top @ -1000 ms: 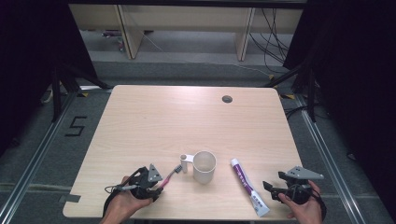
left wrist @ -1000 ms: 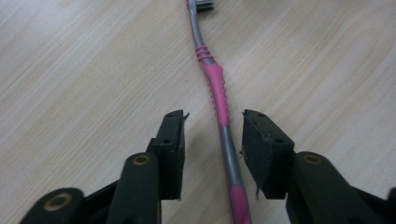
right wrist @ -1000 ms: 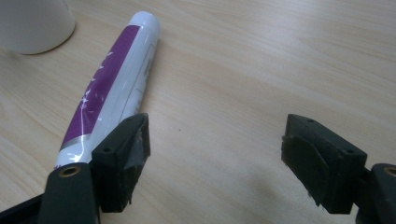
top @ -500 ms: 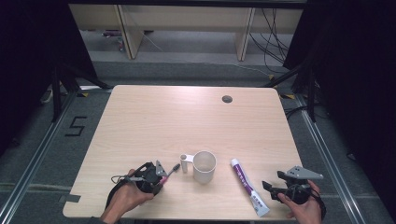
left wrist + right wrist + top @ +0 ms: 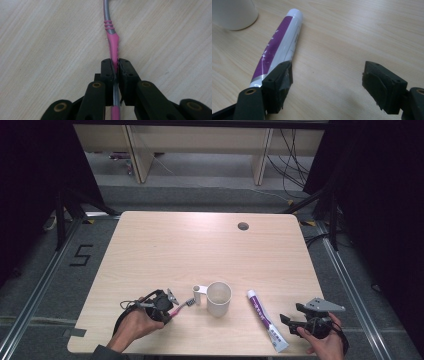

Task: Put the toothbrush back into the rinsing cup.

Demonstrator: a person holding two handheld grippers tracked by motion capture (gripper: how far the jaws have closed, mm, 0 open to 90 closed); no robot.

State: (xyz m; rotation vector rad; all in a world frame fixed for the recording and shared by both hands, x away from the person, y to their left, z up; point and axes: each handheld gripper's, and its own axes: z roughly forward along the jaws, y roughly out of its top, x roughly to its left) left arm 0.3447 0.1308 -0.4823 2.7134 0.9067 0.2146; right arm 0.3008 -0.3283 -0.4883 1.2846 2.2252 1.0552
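the toothbrush [image 5: 181, 306] lies low over the near left part of the wooden table [image 5: 200, 250] in the high view. its handle is pink and grey. its brush end points to the right, at the white mug [image 5: 218, 298], and ends just beside the mug's handle. the left gripper [image 5: 169, 304] has the toothbrush pinched at the pink end, and a hand [image 5: 134, 324] holds that gripper from the near edge. to the right of the mug lies a white and purple toothpaste tube [image 5: 266, 320], with its cap end near the mug and its flat end near the table edge. the right gripper [image 5: 289, 321] sits just to the right of the tube, close to its flat end, held by the other hand [image 5: 325, 339]. a small round hole [image 5: 243, 226] is far away at the back of the table.

in the left gripper view, the two black jaws are squeezed tight on the toothbrush [image 5: 113, 47]. the pink part runs between them and the grey neck goes up and away over the table [image 5: 45, 37].

in the right gripper view, the jaws stand wide apart with nothing between them but bare table [image 5: 352, 32]. the toothpaste tube [image 5: 279, 42] lies just outside the left jaw, and it looks like it touches it. a bit of the white mug [image 5: 234, 12] shows in the top left corner, near the tube's cap.
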